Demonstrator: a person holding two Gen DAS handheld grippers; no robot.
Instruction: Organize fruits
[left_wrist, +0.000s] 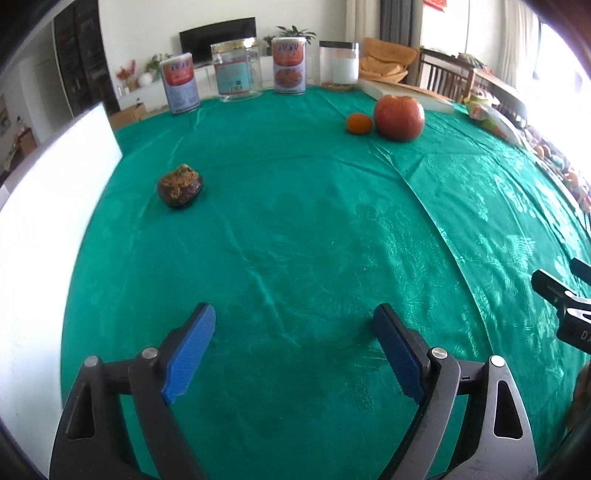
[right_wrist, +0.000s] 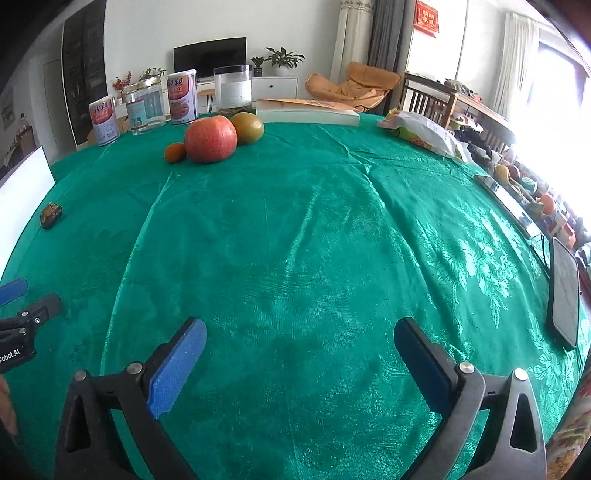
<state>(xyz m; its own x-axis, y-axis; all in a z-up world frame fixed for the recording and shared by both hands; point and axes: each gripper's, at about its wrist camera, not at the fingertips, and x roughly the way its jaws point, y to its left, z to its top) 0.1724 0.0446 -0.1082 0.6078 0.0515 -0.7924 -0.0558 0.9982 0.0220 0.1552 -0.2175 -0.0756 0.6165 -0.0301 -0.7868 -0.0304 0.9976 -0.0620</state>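
Grippers, left gripper (left_wrist: 295, 345) and right gripper (right_wrist: 301, 360), are both spread and empty; the left one should probably approach the dark brown wrinkled fruit (left_wrist: 180, 185) slowly, centred.

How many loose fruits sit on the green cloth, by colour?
Red-orange, large: 1, the big red fruit
Orange, small: 1, the small orange
Yellow-green: 1, the greenish fruit, seen only by the right wrist camera
Dark brown: 1, the dark fruit, set apart to the left
Total: 4

Bright window glare at right; fisheye-warped edges, sharp centre.
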